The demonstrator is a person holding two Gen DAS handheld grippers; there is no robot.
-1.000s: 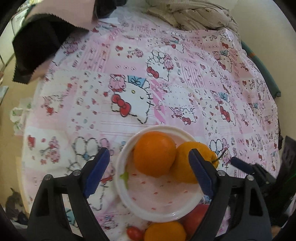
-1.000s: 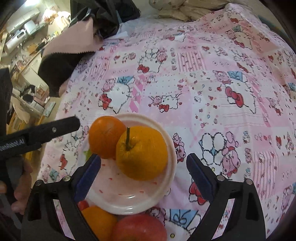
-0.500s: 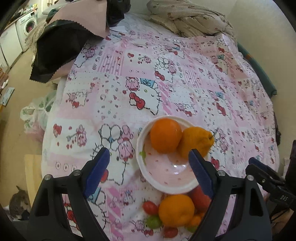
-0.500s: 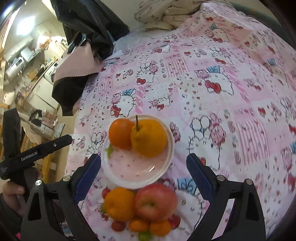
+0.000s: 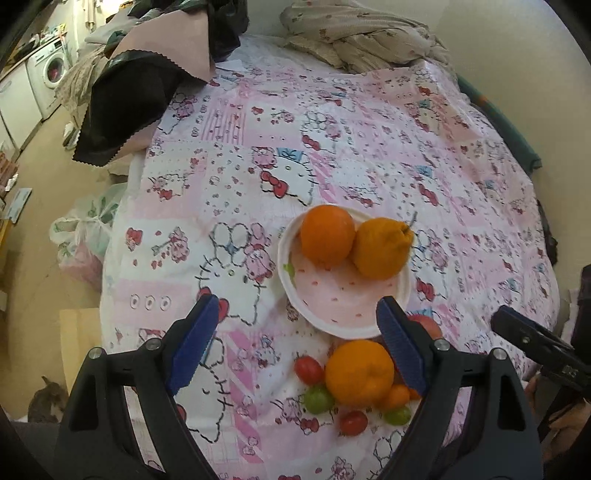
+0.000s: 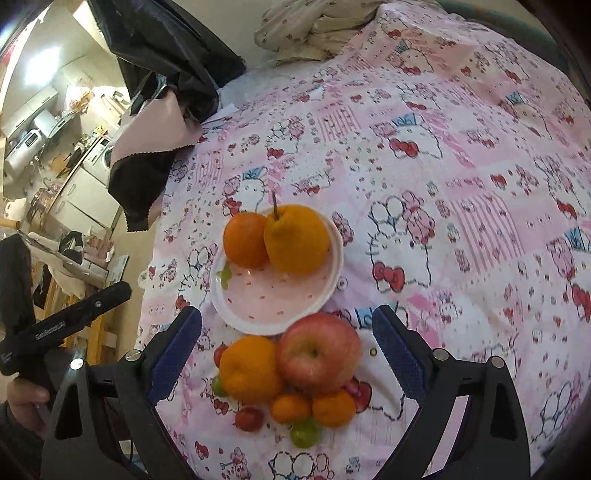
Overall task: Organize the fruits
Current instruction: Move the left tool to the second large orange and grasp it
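A pink-and-white plate (image 5: 343,314) (image 6: 258,306) sits on the Hello Kitty cloth and holds a round orange (image 5: 327,236) (image 6: 244,240) and a stemmed, pear-shaped orange fruit (image 5: 382,247) (image 6: 297,240). In front of the plate lie a loose orange (image 5: 358,373) (image 6: 251,369), a red apple (image 6: 319,354), two small mandarins (image 6: 310,406) and cherry tomatoes, red (image 5: 308,369) and green (image 5: 318,398). My left gripper (image 5: 295,343) is open and empty above the loose fruit. My right gripper (image 6: 286,350) is open and empty around the apple and orange, above them.
The pink patterned cloth (image 5: 369,147) covers a round table. Dark and pink fabric (image 5: 140,85) hangs over the far left edge; a crumpled floral cloth (image 5: 362,33) lies at the back. A plastic bag (image 5: 85,236) sits on the floor left.
Both grippers have pulled back and up from the plate. The loose fruit in front of the plate has come fully into view. The fruit has not moved.
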